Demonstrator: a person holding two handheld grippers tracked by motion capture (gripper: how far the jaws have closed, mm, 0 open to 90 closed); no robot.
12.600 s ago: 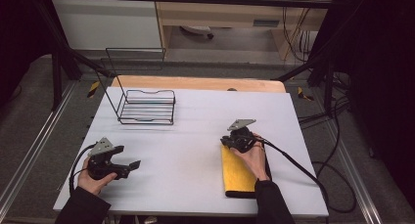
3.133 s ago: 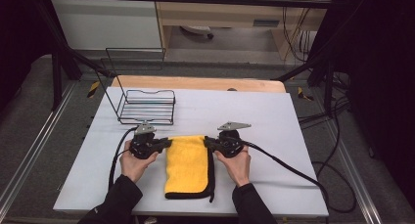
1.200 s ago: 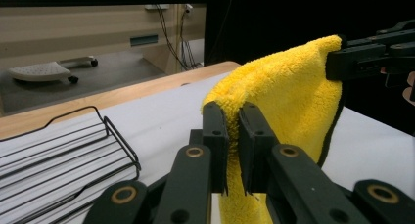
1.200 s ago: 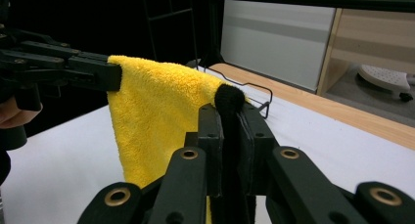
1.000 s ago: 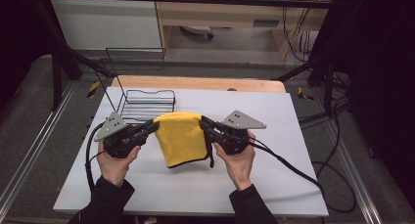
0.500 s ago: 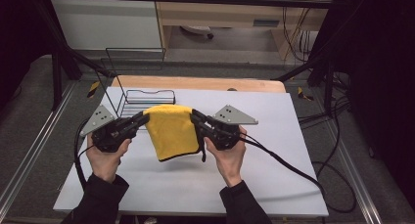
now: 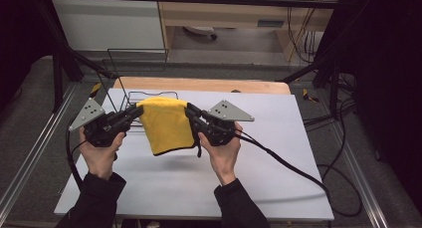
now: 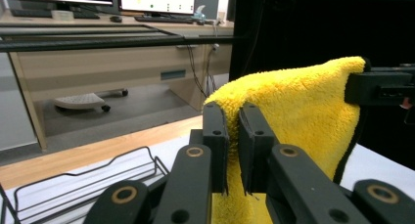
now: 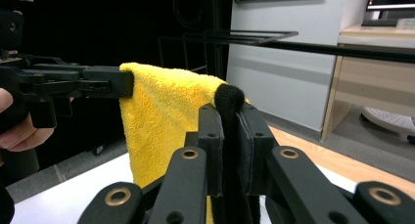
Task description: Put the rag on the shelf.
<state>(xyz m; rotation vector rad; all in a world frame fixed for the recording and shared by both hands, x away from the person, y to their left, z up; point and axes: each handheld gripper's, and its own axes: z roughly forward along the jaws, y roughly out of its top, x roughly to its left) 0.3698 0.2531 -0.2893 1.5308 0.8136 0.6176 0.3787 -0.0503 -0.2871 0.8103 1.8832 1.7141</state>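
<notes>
Above the surface, left tongs and right tongs each pinch a corner of the yellow towel; uneven pulling could slip it free.

a fluffy yellow towel with black edging hangs folded above the white table, clear of its surface. its top edge runs almost level, pinched at both upper corners, and the rest droops straight down in a soft rectangle, a black hem trailing along one side.
</notes>
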